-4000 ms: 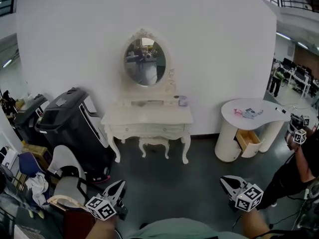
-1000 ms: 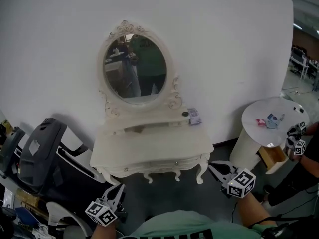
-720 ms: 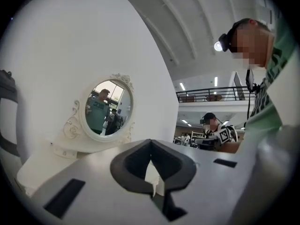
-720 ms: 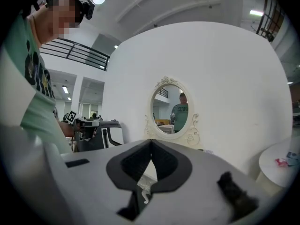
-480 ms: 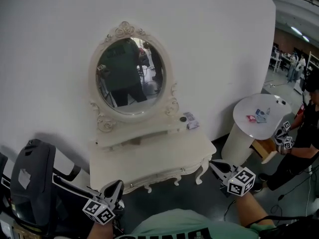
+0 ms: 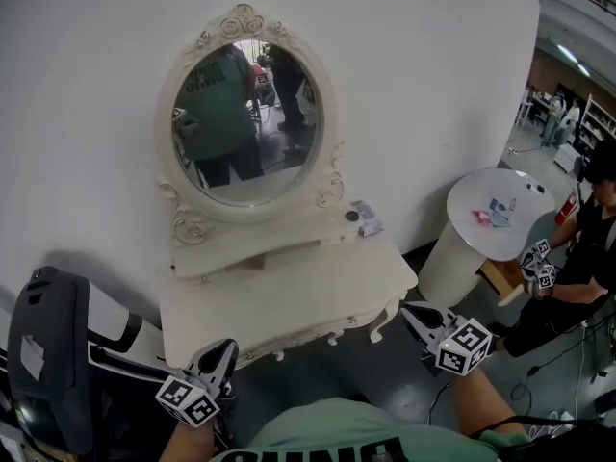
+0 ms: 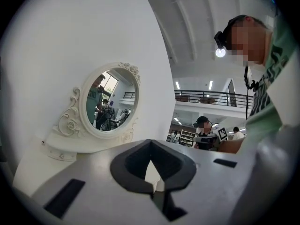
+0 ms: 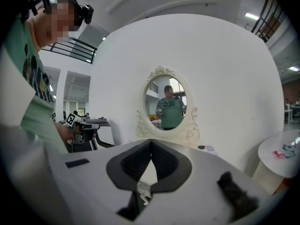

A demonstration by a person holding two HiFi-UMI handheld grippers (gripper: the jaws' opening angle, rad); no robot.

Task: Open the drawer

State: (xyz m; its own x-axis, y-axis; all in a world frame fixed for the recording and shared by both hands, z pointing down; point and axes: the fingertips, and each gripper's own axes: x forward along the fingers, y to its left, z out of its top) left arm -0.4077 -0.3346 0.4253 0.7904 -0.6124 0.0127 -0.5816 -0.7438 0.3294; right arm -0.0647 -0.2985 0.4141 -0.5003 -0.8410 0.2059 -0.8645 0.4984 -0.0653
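The drawer (image 6: 294, 339) sits in the front of the white table (image 6: 289, 282), under the mirror (image 6: 245, 123), and from this steep angle it looks shut. The left tool (image 6: 221, 354) is near the table's left front, the right tool (image 6: 416, 314) by its right corner. Each has its jaws together on nothing. The reach, the grip and the pull all seem still to come.
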